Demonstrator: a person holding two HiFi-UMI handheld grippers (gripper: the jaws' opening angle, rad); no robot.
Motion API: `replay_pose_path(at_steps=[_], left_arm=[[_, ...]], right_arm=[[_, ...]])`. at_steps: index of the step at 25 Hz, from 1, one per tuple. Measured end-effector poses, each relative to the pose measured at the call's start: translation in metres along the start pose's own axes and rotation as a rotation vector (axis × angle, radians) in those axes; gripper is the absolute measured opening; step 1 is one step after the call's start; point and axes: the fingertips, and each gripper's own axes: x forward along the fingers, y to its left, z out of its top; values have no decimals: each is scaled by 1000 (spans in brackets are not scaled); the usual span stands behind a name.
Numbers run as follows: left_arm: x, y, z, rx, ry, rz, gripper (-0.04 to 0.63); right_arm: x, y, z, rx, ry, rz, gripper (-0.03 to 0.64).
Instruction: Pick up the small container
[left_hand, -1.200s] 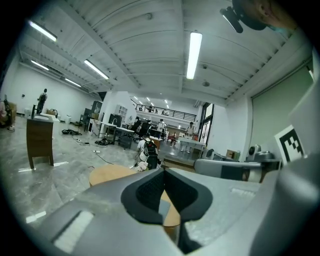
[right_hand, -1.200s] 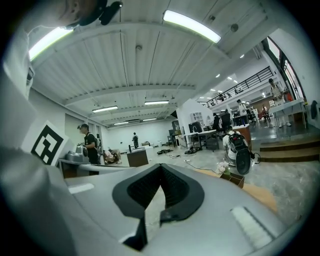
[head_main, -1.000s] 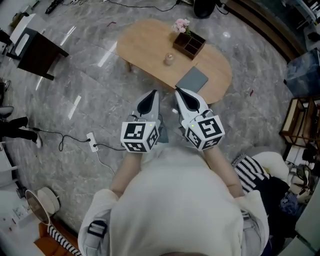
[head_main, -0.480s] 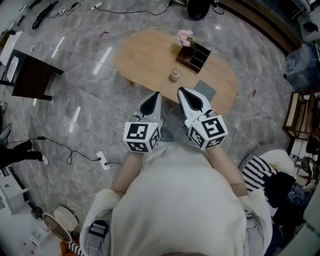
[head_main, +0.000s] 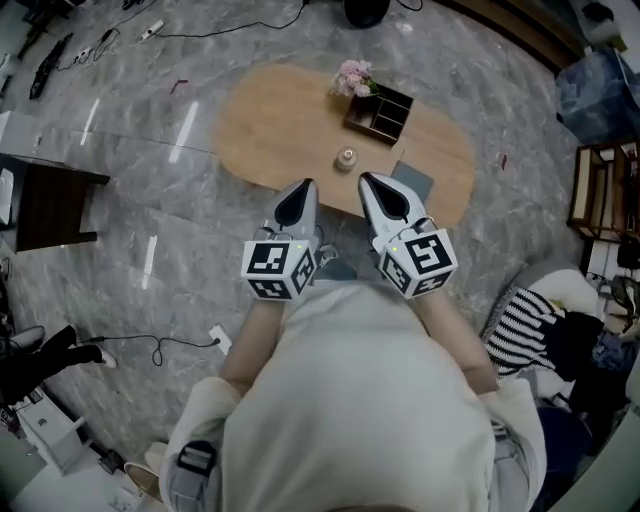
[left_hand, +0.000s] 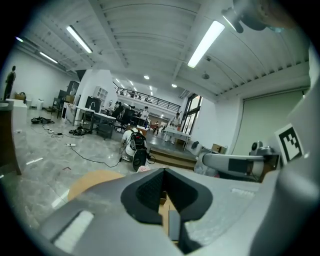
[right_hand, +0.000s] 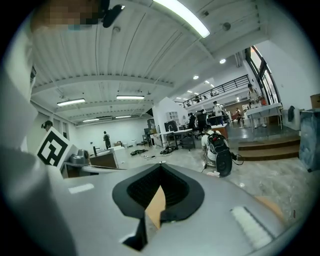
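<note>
The small container (head_main: 346, 158), a little pale jar with a lid, stands near the middle of the oval wooden table (head_main: 270, 120). My left gripper (head_main: 296, 200) and right gripper (head_main: 385, 195) are held side by side at chest height, short of the table's near edge. Both point toward the table with their jaws pressed together and nothing in them. In the left gripper view the shut left gripper (left_hand: 164, 172) has the tabletop (left_hand: 95, 180) beyond it. The right gripper view shows the right gripper (right_hand: 160, 167) shut, with only a sliver of wood below. The jar is hidden in both gripper views.
A dark compartment box (head_main: 379, 112) with pink flowers (head_main: 352, 76) sits on the table behind the jar, and a grey pad (head_main: 412, 183) lies at the near edge. A dark side table (head_main: 50, 205), a power strip (head_main: 218, 340) and striped cloth (head_main: 520, 330) surround me.
The view has swung, so the table and jar sit slightly differently in the head view and the dark side table has slid down the left. Both grippers keep the same shut pose.
</note>
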Motion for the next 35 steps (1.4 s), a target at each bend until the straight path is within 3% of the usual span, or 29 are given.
replay_pose_path(at_steps=[10, 22, 31, 35], left_arm=[[51, 28, -22, 10, 102, -104, -2], [123, 47, -116, 20, 258, -150, -2], [166, 60, -192, 10, 332, -150, 7], [183, 66, -223, 28, 361, -156, 108]], right_arm=[[23, -42, -15, 58, 35, -160, 0], [31, -87, -81, 88, 137, -270, 0], [48, -126, -138, 106, 189, -253, 0], [57, -134, -158, 108, 204, -231, 0]])
